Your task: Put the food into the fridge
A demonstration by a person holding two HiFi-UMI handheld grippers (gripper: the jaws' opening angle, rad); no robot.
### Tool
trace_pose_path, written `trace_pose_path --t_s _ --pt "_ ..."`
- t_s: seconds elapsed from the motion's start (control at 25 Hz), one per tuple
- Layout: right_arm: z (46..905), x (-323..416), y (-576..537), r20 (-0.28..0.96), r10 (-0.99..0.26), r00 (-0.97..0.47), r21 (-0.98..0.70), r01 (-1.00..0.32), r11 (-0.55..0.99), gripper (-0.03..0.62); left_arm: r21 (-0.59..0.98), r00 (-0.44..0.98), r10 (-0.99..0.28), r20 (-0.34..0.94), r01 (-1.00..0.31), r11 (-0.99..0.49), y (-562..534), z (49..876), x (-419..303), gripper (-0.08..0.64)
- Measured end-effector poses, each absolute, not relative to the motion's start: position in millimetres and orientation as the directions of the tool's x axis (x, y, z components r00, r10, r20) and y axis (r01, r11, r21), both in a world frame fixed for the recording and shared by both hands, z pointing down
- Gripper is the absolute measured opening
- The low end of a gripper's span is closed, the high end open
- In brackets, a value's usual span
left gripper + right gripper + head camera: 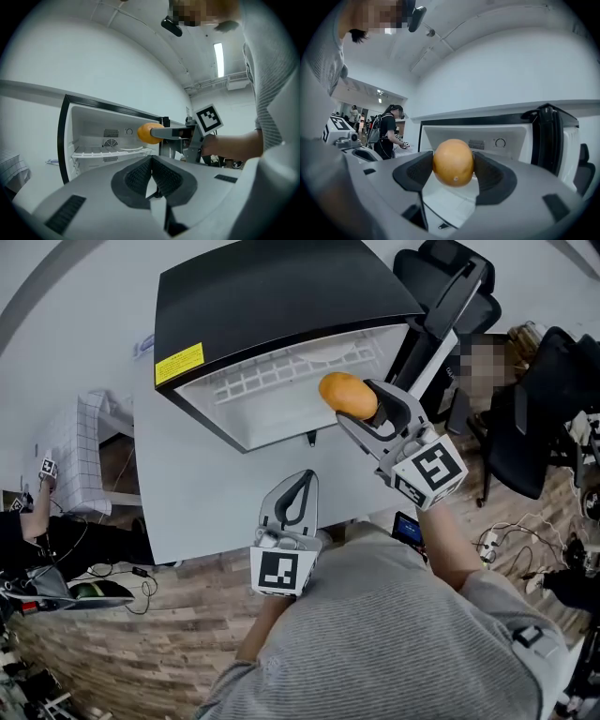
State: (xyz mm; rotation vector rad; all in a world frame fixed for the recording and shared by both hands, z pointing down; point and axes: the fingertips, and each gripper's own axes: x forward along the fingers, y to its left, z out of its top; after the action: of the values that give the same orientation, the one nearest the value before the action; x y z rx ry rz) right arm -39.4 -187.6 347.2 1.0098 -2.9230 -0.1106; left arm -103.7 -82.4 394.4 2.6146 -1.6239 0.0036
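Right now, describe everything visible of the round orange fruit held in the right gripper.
The round orange fruit has smooth, faintly dimpled peel, evenly orange-yellow, with a small pale dot low on its near side. It looks whole and unmarked. The right gripper holds it in mid-air, with dark ribbed pads pressing on its left and right sides; nothing else touches it. It sits at the mouth of the open white fridge, higher than the white wire shelf.

This looks like an office-style lab rather than a home: a small black-topped white fridge (262,296) stands on a plain white table (211,507) among black swivel office chairs (450,287), loose cables (494,542) on wood-pattern flooring (141,652), a ceiling strip light (219,58) and another person in dark clothes (386,133).
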Motion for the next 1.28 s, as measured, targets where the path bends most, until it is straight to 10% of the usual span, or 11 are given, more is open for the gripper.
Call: trace_pose_path --t_s 1.28 --pt "374 -63 -299 0.075 -0.740 -0.668 0.095 -0.734 0.672 0.270 0.069 0.397 -0.916 0.055 -0.917 -0.393 -91 409 -135 0.011"
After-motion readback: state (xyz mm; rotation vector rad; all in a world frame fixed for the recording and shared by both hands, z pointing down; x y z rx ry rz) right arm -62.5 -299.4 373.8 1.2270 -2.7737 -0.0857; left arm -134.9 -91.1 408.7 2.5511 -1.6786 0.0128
